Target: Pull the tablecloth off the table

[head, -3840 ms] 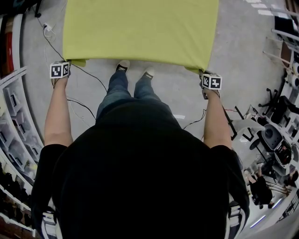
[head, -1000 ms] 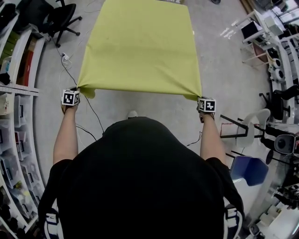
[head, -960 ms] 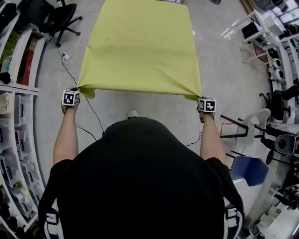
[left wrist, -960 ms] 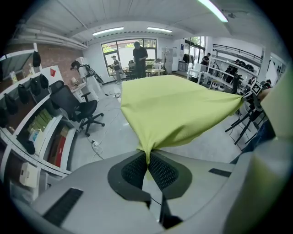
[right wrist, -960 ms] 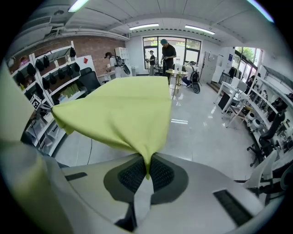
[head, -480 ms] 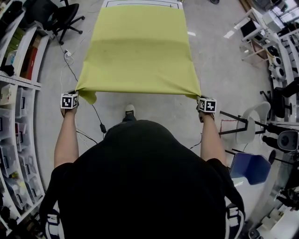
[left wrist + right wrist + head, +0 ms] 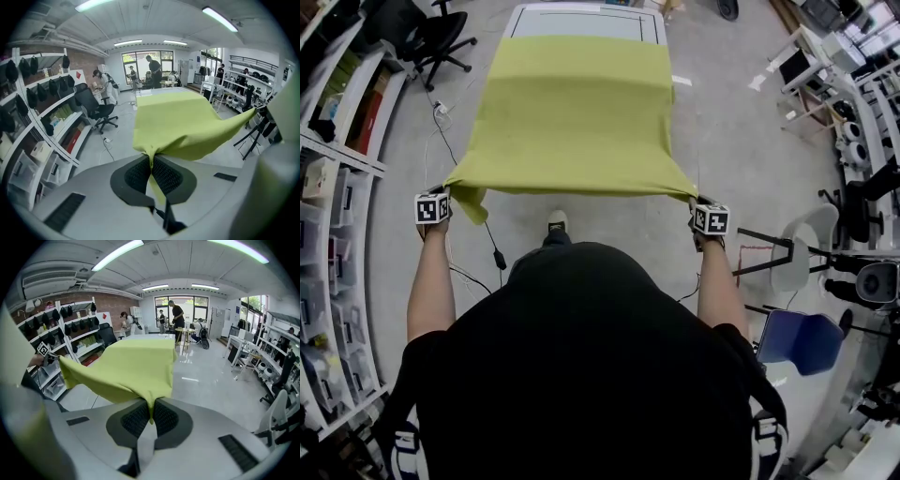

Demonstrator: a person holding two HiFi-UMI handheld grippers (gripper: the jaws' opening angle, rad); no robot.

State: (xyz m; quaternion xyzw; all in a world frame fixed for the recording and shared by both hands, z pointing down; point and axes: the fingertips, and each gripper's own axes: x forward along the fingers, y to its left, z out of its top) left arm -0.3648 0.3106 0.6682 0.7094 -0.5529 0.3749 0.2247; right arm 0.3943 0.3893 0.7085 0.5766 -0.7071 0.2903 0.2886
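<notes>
A yellow-green tablecloth (image 7: 577,112) stretches from a white table (image 7: 581,21) at the top of the head view down to both grippers. Its far part still lies on the table, whose far strip is bare. My left gripper (image 7: 441,192) is shut on the cloth's near left corner (image 7: 151,157). My right gripper (image 7: 698,204) is shut on the near right corner (image 7: 151,409). The cloth (image 7: 178,122) hangs taut in the air between the table and the jaws, and it (image 7: 131,366) sags a little along its near edge.
Shelving (image 7: 337,187) with bins runs along the left. A black office chair (image 7: 441,33) stands at the far left, with cables (image 7: 473,225) on the floor. Stands, a blue chair (image 7: 802,337) and equipment crowd the right. People (image 7: 177,317) stand far off by the windows.
I have stepped back with both corners held. The cloth has slid toward me, baring more of the white table's far end. Both grippers stay shut.
</notes>
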